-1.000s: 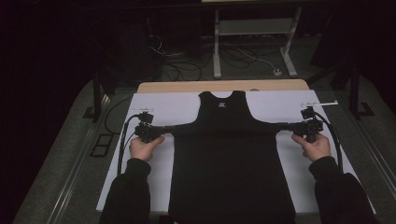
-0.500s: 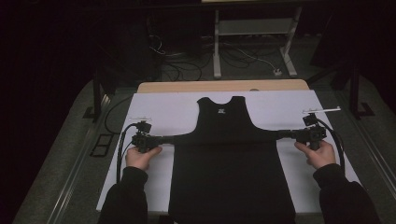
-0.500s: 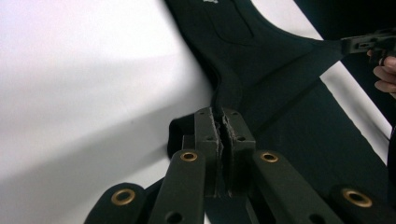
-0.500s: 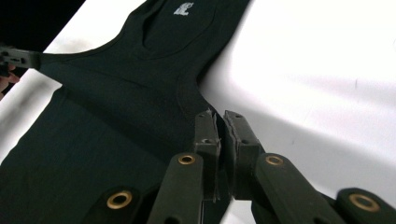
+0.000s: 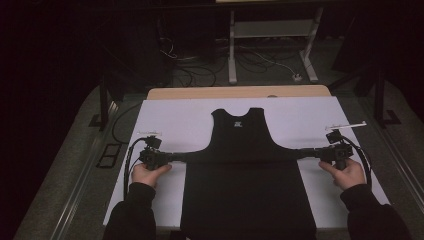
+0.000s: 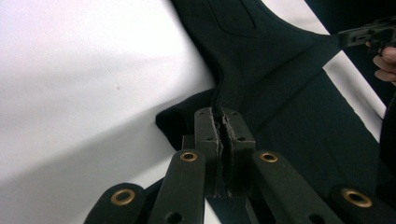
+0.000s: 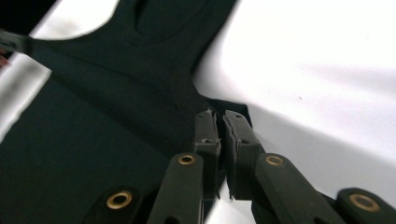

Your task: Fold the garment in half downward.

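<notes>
On the white table (image 5: 165,117), black tank top (image 5: 245,175), both tongs pinching its sides.

A wooden table (image 5: 240,92) was covered by a white sheet (image 5: 175,117); a black sleeveless top (image 5: 245,185) was laid flat on the sheet, neck farthest away.

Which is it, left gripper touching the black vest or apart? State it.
Touching. In the left gripper view, the left gripper has its jaws shut on the edge of the black vest, fabric pinched between the pads with no gap visible.
</notes>
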Action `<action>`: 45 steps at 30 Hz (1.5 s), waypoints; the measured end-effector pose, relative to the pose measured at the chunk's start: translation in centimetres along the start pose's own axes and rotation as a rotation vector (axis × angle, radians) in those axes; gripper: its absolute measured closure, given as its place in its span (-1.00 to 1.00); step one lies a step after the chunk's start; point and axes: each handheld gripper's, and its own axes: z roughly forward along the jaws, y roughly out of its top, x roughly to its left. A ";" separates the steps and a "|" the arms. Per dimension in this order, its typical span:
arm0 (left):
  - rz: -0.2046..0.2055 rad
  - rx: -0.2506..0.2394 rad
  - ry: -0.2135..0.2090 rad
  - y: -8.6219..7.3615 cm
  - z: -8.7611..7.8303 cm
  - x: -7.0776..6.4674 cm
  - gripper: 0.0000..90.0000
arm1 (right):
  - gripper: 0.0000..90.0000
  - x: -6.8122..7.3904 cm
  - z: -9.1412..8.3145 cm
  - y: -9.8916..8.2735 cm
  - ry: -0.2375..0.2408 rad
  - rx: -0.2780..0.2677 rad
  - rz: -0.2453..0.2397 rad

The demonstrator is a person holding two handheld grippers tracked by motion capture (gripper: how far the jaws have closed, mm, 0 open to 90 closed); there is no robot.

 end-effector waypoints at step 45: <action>0.020 0.166 -0.018 -2.7 0.0 -1.8 0.89 | 0.84 1.8 -0.6 -4.1 0.031 0.158 0.015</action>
